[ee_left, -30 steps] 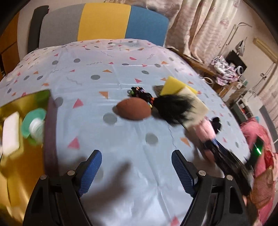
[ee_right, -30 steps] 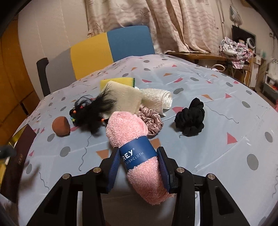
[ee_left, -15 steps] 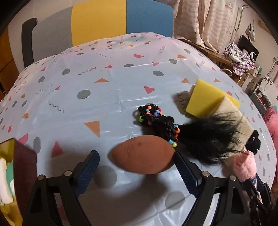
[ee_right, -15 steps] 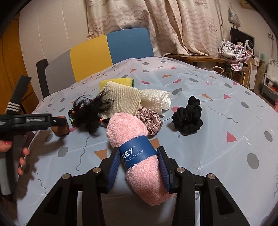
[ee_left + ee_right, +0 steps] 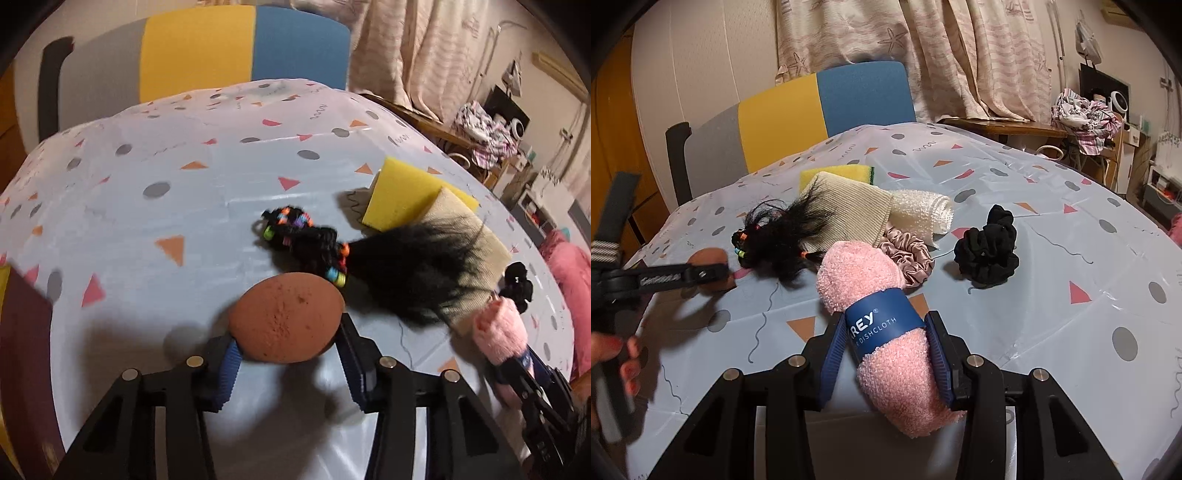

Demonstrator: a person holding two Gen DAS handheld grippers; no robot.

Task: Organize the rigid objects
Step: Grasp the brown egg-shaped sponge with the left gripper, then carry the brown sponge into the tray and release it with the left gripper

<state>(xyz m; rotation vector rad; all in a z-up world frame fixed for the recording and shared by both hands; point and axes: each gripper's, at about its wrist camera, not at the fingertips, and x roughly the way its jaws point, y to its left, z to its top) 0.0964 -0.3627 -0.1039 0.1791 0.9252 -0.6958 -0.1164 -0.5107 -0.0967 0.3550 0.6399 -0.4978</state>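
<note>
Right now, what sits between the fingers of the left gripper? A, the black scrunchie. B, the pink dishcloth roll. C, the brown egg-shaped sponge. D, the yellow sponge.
C: in the left wrist view the brown egg-shaped sponge fills the gap of the left gripper, both blue pads against its sides, while the pink dishcloth roll is clamped in the right gripper.
</note>
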